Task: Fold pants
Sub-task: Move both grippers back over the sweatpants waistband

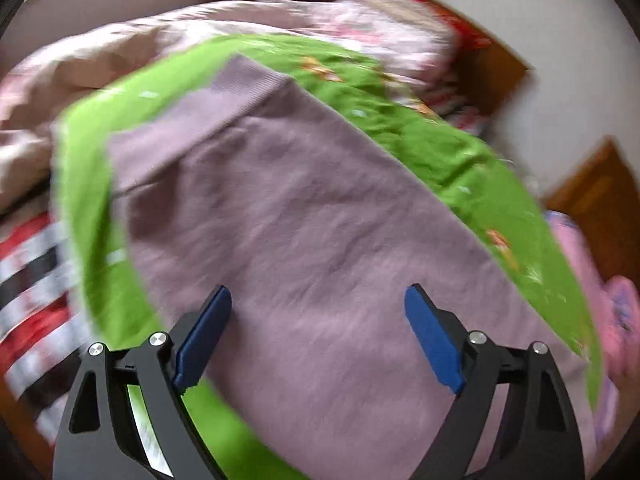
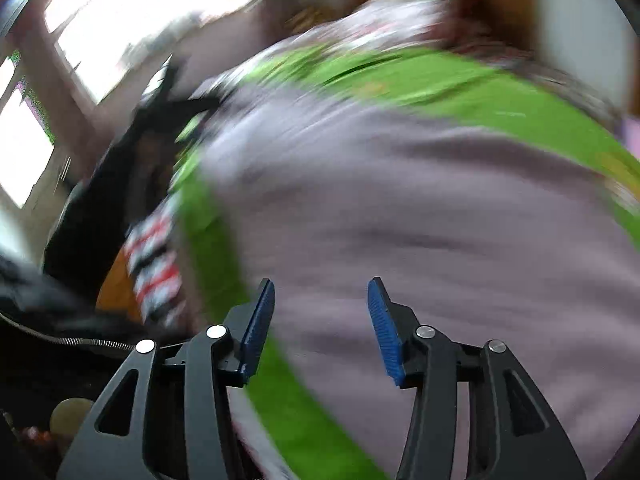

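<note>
Left wrist view: the left gripper (image 1: 318, 300) points down at a bed, its two blue-padded jaws spread wide with nothing between them. Under and beyond the jaws lie the pants (image 1: 304, 216), a mauve knit garment folded into a long flat band that runs from the lower right of the frame up to the upper left, where the ribbed waistband (image 1: 248, 84) ends it. The pants rest on a bright green blanket (image 1: 448, 148) with small orange and white motifs. Behind the blanket sits a rumpled pink floral quilt (image 1: 248, 28). At the left edge is a cloth striped red, white and black (image 1: 36, 280). A wooden headboard (image 1: 500, 76) and a pale wall stand at the upper right (the whole frame is slightly blurred).

Right wrist view: the right gripper (image 2: 322, 308) also points down at the pants (image 2: 420, 240), which fill the middle and right of the frame and lie on the green blanket (image 2: 472, 88). Its blue-padded jaws stand partly apart, released, with no cloth caught between them. At the left, a dark blurred shape (image 2: 120, 184) rises beside the striped cloth (image 2: 154, 268); what it is cannot be told. Bright windows (image 2: 132, 24) fill the upper left (this frame is heavily smeared).
</note>
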A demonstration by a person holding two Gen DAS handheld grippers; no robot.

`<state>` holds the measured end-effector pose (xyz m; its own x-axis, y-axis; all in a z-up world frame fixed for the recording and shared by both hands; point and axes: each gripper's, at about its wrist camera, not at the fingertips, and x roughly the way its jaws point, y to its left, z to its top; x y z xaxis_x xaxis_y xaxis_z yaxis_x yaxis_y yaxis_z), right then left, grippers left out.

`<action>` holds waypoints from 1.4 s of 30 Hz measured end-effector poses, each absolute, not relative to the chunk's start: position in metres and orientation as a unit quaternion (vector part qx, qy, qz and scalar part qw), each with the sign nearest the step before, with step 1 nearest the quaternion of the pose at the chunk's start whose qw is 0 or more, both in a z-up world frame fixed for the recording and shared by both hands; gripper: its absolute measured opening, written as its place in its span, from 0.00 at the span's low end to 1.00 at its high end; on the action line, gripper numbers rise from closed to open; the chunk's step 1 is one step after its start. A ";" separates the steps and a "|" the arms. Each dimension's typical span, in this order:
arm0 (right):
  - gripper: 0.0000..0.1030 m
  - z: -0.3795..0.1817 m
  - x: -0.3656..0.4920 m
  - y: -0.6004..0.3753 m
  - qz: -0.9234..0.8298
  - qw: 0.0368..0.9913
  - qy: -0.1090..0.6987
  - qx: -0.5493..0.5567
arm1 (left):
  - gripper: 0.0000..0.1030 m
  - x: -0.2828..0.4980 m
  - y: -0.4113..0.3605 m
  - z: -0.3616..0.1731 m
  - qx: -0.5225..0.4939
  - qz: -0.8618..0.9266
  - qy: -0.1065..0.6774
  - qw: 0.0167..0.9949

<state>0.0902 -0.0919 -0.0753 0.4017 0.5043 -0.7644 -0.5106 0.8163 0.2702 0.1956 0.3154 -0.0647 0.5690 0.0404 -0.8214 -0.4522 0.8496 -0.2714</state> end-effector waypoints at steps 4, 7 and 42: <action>0.54 -0.063 0.074 -0.212 0.117 0.892 0.431 0.068 | 0.87 0.194 0.214 -0.014 -0.165 0.005 0.400 0.902; 0.54 -0.066 0.050 -0.272 0.031 0.894 0.438 0.090 | 0.90 0.197 0.095 -0.005 -0.090 -0.190 0.421 0.882; 0.89 -0.046 0.020 -0.320 -0.040 0.897 0.440 -0.017 | 0.98 0.203 -0.118 -0.081 0.113 -0.314 0.440 0.834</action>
